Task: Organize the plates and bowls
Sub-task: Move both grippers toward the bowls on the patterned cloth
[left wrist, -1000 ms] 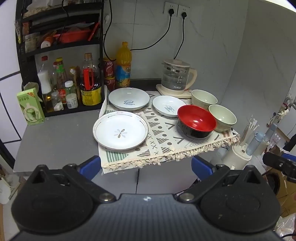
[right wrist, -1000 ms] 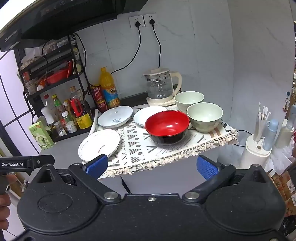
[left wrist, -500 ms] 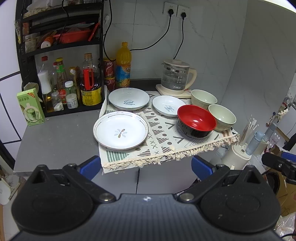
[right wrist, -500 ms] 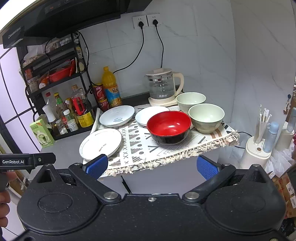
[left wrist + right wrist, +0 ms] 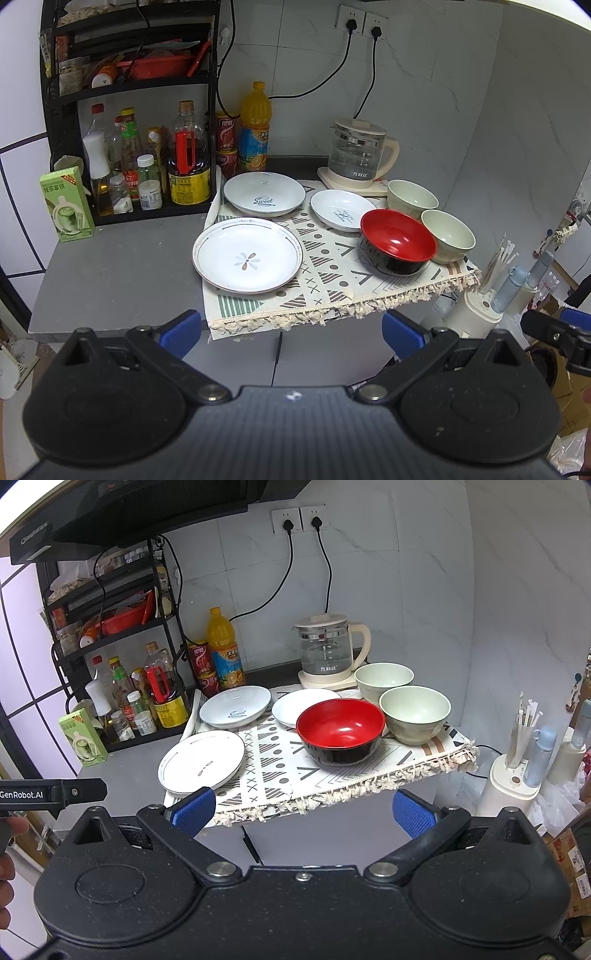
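Note:
On a patterned cloth (image 5: 325, 280) lie a large white plate with a flower mark (image 5: 247, 254), a pale blue "Sweet" plate (image 5: 264, 194), a small white plate (image 5: 341, 208), a red-and-black bowl (image 5: 397, 245) and two pale green bowls (image 5: 447, 230) (image 5: 412, 192). The same dishes show in the right wrist view: large plate (image 5: 201, 760), red bowl (image 5: 340, 731), green bowl (image 5: 413, 712). My left gripper (image 5: 291, 332) is open and empty, in front of the counter edge. My right gripper (image 5: 301, 812) is open and empty, also short of the cloth.
A glass kettle (image 5: 360, 155) stands behind the bowls. A black rack with bottles (image 5: 147, 162) fills the back left, with an orange drink bottle (image 5: 255, 129) and cans beside it. A green carton (image 5: 66, 203) stands on the grey counter (image 5: 122, 280). A white holder with straws (image 5: 517, 775) stands right.
Both views have shifted slightly; the right gripper has drifted a little, so the dishes sit marginally higher and closer. Nothing was grasped or moved.

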Motion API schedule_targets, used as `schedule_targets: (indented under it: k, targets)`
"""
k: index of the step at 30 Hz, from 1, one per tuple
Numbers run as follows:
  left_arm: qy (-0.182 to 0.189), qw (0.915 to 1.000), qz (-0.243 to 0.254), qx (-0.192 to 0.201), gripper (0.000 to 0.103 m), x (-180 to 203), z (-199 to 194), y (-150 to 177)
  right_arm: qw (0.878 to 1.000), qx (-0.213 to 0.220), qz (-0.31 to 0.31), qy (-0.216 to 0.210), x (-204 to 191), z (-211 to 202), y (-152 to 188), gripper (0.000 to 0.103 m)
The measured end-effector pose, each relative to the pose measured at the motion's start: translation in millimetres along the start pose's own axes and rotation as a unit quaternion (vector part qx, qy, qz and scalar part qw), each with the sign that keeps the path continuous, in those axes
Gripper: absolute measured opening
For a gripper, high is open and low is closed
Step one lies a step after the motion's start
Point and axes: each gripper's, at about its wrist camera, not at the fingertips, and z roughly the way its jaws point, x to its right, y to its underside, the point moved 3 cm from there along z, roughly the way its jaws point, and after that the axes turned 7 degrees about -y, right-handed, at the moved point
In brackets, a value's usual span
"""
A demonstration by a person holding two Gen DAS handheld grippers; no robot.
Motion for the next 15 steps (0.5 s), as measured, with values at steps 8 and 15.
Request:
schedule_targets:
  k: [8,15]
  targets:
    - [0.0,0.9999,-0.011,-0.003,0.103,-2.5,0.1,1.4,1.0,-0.002,0.0,0.004,-0.6,-0.6,1.5,0.103]
    - [0.0,0.9999,-0.014,-0.005,0.103,-3.5,1.8,1.0,1.0,-0.004,-0.001,0.006,-1.7,-0.6,1.4,0.103]
